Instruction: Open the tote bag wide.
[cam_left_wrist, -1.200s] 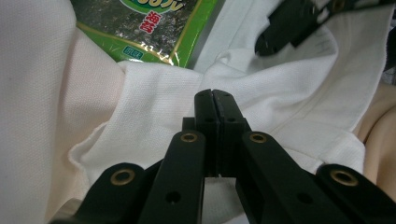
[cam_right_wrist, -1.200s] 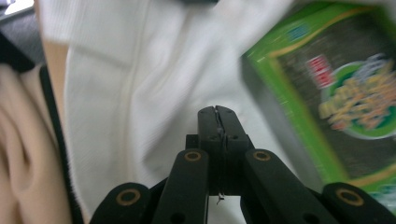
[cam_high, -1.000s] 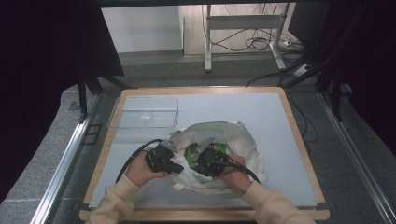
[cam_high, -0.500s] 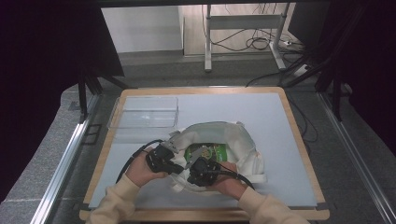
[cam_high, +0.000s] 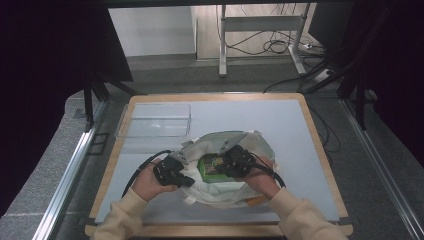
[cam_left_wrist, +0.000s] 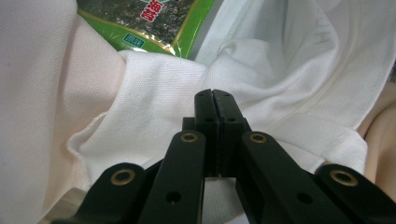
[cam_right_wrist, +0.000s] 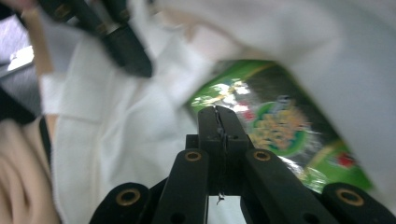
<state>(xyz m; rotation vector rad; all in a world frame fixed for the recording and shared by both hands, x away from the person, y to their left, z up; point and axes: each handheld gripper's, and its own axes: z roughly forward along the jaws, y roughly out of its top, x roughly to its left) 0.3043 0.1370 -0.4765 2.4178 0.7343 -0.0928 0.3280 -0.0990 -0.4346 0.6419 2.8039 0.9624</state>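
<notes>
A white cloth bag (cam_high: 234, 141) lies open on the grey mat near the table's front. A green snack packet (cam_high: 210, 165) shows inside its mouth, and again as the packet (cam_left_wrist: 154, 25) and the packet (cam_right_wrist: 280, 126) in the two gripper views. My left gripper (cam_high: 191, 182) rests shut at the bag's left edge, its jaws (cam_left_wrist: 212, 94) closed tip to tip over folded cloth (cam_left_wrist: 154, 93). My right gripper (cam_high: 220, 167) is shut too, its tips (cam_right_wrist: 217, 112) just over the packet's edge. The left gripper (cam_right_wrist: 126, 51) appears at the upper left of the right gripper view.
A clear plastic container (cam_high: 156, 120) stands at the back left of the mat. The table has a wooden rim (cam_high: 320, 145). Cables (cam_high: 140, 172) trail from both grippers toward the person's forearms at the front edge.
The right gripper, which had slid left and toward the front edge half a second ago, has swung back right and farther in, beside the packet. More of the packet shows. The left gripper stayed put.
</notes>
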